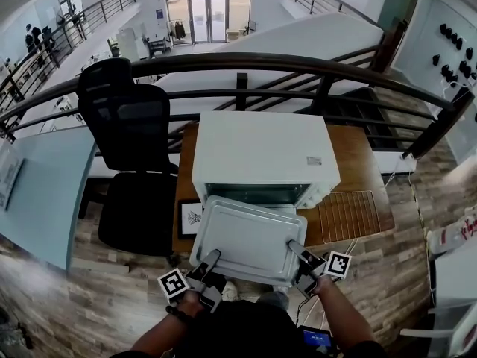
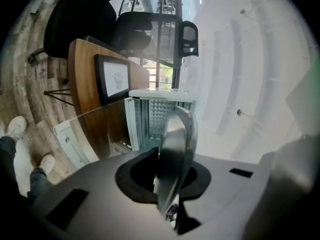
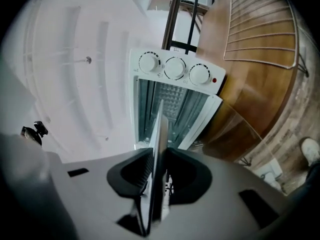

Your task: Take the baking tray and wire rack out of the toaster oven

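Observation:
The grey baking tray is out in front of the white toaster oven, level, with its far edge at the oven's open mouth. My left gripper is shut on the tray's near left corner. In the left gripper view the tray's rim stands edge-on between the pads. My right gripper holds the near right corner, and the thin tray edge is pinched between its pads. The wire rack lies flat on the wooden table, right of the oven, also seen as the wire rack.
The oven's glass door hangs open under the tray. A framed picture lies on the table left of the oven. A black office chair stands to the left. A dark railing runs behind the table.

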Demonstrator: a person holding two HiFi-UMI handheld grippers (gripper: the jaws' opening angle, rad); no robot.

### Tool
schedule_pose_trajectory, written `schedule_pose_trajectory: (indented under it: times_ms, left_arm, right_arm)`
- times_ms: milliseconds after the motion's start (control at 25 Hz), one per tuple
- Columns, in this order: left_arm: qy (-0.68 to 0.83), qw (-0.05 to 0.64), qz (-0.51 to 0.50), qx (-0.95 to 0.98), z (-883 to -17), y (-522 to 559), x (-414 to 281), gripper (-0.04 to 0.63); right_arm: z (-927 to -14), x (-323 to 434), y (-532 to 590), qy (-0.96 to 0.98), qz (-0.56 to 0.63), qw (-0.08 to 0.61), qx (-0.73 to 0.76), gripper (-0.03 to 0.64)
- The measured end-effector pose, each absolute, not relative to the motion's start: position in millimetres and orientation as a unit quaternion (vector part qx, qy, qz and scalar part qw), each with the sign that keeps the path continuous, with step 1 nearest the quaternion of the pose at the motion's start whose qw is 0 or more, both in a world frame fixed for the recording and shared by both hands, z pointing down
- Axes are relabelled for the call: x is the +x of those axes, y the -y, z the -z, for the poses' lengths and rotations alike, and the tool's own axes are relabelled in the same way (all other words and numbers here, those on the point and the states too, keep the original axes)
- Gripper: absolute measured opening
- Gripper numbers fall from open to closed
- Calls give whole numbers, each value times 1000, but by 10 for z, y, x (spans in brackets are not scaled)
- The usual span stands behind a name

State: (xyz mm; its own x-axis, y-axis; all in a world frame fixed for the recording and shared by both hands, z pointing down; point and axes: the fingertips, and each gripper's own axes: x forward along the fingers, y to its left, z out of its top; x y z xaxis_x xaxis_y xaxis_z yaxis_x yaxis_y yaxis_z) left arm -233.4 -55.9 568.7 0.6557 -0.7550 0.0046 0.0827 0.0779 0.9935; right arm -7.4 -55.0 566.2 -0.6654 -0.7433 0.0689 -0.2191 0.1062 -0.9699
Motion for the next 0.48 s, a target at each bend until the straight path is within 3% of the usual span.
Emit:
schedule_pose_trajectory:
  times_ms: [120, 480]
  left_arm:
    - [274, 673, 306, 615, -5608, 520, -2267, 35]
    - [248, 662, 270, 654, -5421, 259, -1555, 48]
  right_arm:
    - [-5657, -31, 506, -716, 580, 204, -330, 55]
    - [-5574, 617, 234, -714, 596, 185, -316, 51]
